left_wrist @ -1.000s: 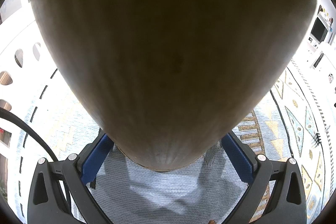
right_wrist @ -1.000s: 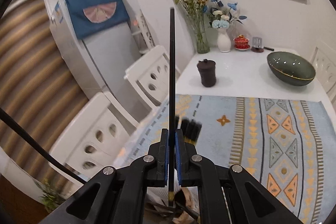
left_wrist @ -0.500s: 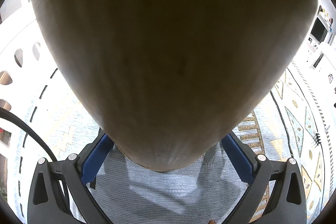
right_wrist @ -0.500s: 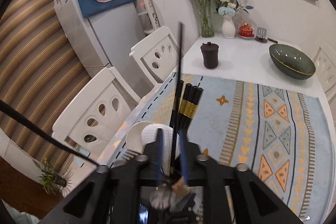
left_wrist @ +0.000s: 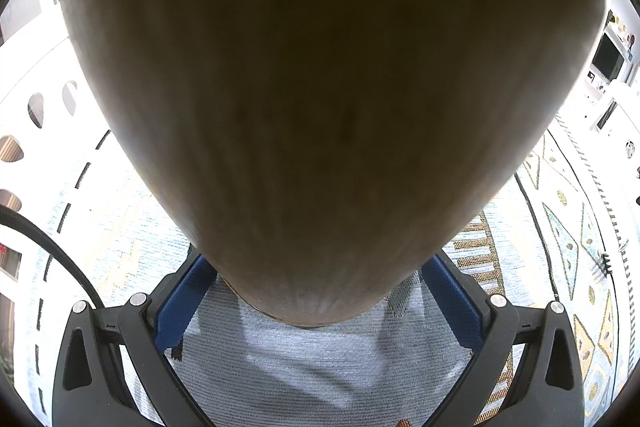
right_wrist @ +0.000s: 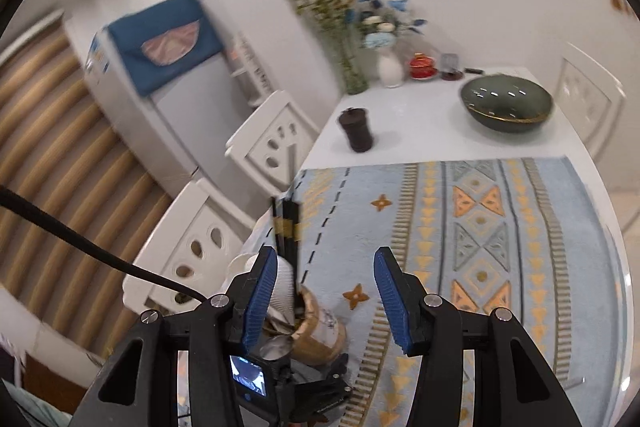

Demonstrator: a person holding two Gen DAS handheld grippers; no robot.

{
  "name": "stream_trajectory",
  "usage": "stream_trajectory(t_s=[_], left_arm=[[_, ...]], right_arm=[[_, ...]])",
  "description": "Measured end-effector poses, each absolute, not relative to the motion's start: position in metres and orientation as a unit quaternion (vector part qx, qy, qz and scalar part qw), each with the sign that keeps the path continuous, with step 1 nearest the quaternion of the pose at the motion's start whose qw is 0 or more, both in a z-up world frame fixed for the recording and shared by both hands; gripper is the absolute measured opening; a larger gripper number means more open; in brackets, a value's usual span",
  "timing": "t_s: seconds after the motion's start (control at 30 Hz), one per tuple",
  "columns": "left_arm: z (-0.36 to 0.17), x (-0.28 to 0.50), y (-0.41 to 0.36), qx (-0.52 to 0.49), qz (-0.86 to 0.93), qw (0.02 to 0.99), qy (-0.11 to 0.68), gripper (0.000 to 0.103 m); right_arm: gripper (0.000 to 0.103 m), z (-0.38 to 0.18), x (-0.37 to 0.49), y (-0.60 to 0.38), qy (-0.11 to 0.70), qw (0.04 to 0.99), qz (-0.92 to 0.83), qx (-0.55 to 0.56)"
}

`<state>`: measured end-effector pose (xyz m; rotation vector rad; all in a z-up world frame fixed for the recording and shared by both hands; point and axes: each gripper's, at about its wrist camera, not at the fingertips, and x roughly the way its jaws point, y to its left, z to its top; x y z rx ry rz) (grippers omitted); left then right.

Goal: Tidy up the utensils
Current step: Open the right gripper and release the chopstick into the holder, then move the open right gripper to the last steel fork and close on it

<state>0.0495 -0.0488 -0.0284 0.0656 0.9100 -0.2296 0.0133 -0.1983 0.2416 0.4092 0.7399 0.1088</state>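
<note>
1. My right gripper (right_wrist: pixel 326 301) is empty: its jaws are opening and only the patterned cloth (right_wrist: pixel 480 227) shows between the blue pads (right_wrist: pixel 260 301).
2. The black chopsticks (right_wrist: pixel 289 227) stand upright in a utensil holder (right_wrist: pixel 320 327) to the left of those jaws, just behind the left pad.
3. My left gripper (left_wrist: pixel 316 303) is clamped around that tan holder (left_wrist: pixel 320 107), which fills most of its view; both pads (left_wrist: pixel 180 299) press on its sides low down.
4. I count one holder, one dark green bowl (right_wrist: pixel 506 103), one dark lidded cup (right_wrist: pixel 358 131) and two white chairs (right_wrist: pixel 276 143). The chopsticks are too blurred to count; a white spoon-like piece (right_wrist: pixel 282 287) sits with them.
5. The right gripper points down and forward over the table; the left points steeply down at the cloth.
</note>
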Motion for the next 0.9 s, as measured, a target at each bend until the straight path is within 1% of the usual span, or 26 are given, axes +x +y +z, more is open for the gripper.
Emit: stream_trajectory(t_s=[0.03, 0.07, 0.13, 0.23, 0.33, 0.37, 0.43, 0.53, 0.57, 0.6, 0.67, 0.9], left_arm=[[-0.028, 0.049, -0.049, 0.032, -0.11, 0.891, 0.438, 0.102], [-0.028, 0.05, -0.049, 0.032, -0.11, 0.892, 0.438, 0.102], [-0.028, 0.05, -0.049, 0.032, -0.11, 0.892, 0.438, 0.102], [-0.028, 0.05, -0.049, 0.032, -0.11, 0.892, 0.438, 0.102], [-0.028, 0.05, -0.049, 0.032, -0.11, 0.891, 0.438, 0.102], [-0.028, 0.05, -0.049, 0.032, -0.11, 0.892, 0.438, 0.102], [-0.028, 0.05, -0.049, 0.032, -0.11, 0.892, 0.438, 0.102], [-0.028, 0.05, -0.048, 0.032, -0.11, 0.892, 0.438, 0.102], [-0.028, 0.05, -0.048, 0.032, -0.11, 0.892, 0.438, 0.102], [-0.028, 0.05, -0.048, 0.032, -0.11, 0.892, 0.438, 0.102], [-0.028, 0.05, -0.048, 0.032, -0.11, 0.892, 0.438, 0.102], [-0.029, 0.05, -0.048, 0.032, -0.11, 0.892, 0.438, 0.102]], right_arm=[[0.054, 0.24, 0.01, -0.208, 0.36, 0.91, 0.033, 0.203], [0.063, 0.234, 0.004, -0.224, 0.363, 0.907, -0.006, 0.214], [0.075, 0.219, -0.005, -0.249, 0.376, 0.894, -0.05, 0.241], [0.075, 0.181, -0.021, -0.288, 0.422, 0.854, -0.095, 0.287], [0.075, 0.147, -0.049, -0.319, 0.447, 0.817, -0.158, 0.328], [0.075, 0.141, -0.055, -0.326, 0.45, 0.807, -0.163, 0.345], [0.075, 0.117, -0.073, -0.346, 0.451, 0.771, -0.169, 0.415], [0.074, 0.094, -0.091, -0.365, 0.449, 0.73, -0.204, 0.474], [0.07, 0.092, -0.097, -0.368, 0.453, 0.719, -0.249, 0.464], [0.068, 0.094, -0.1, -0.369, 0.458, 0.715, -0.295, 0.438], [0.067, 0.098, -0.1, -0.369, 0.463, 0.719, -0.329, 0.401], [0.067, 0.104, -0.09, -0.366, 0.463, 0.734, -0.304, 0.393]])
